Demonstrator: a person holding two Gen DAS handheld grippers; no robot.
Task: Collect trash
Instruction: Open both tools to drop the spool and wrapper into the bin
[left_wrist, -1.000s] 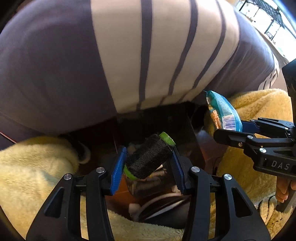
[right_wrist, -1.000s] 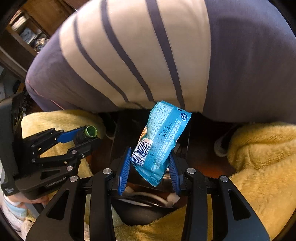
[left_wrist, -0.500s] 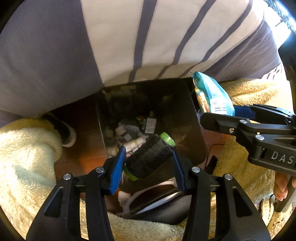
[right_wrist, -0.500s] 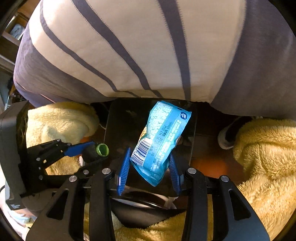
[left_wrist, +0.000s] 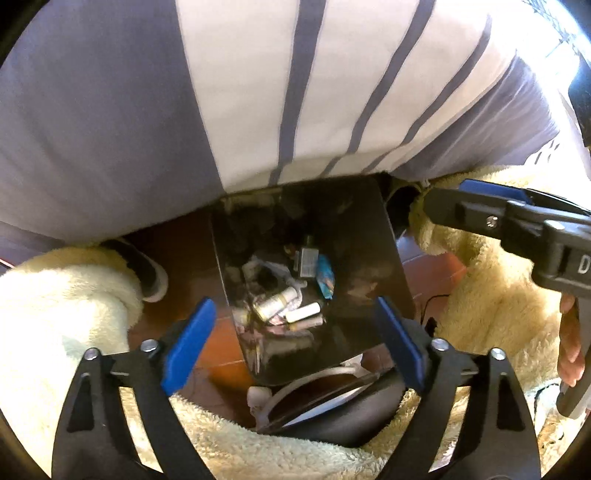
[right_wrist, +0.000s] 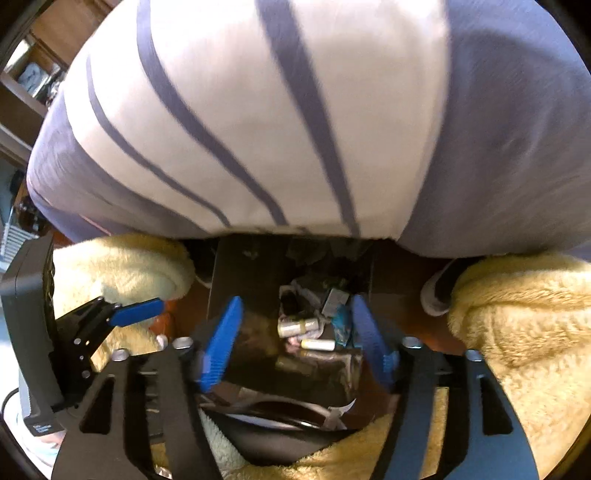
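Note:
A dark trash bin (left_wrist: 373, 236) stands on the floor between the person's legs, also in the right wrist view (right_wrist: 236, 269). My left gripper (left_wrist: 295, 332) is open and empty above the bin's near side. My right gripper (right_wrist: 297, 332) is open and empty above it too, and shows at the right of the left wrist view (left_wrist: 461, 203). The blue snack packet (left_wrist: 325, 277) lies inside the bin among small tubes and scraps (left_wrist: 284, 306), and shows in the right wrist view (right_wrist: 341, 325). I cannot pick out the black spool with green ends.
The person's striped shirt (left_wrist: 258, 92) fills the upper view. Fluffy yellow trouser legs (left_wrist: 55, 314) flank the bin, and a shoe (left_wrist: 147, 269) rests on the reddish tile floor. A dark round object with a white cable (left_wrist: 325, 406) lies below the bin.
Both grippers have opened over the bin. The spool has left the left gripper and the blue snack packet has dropped from the right gripper into the bin.

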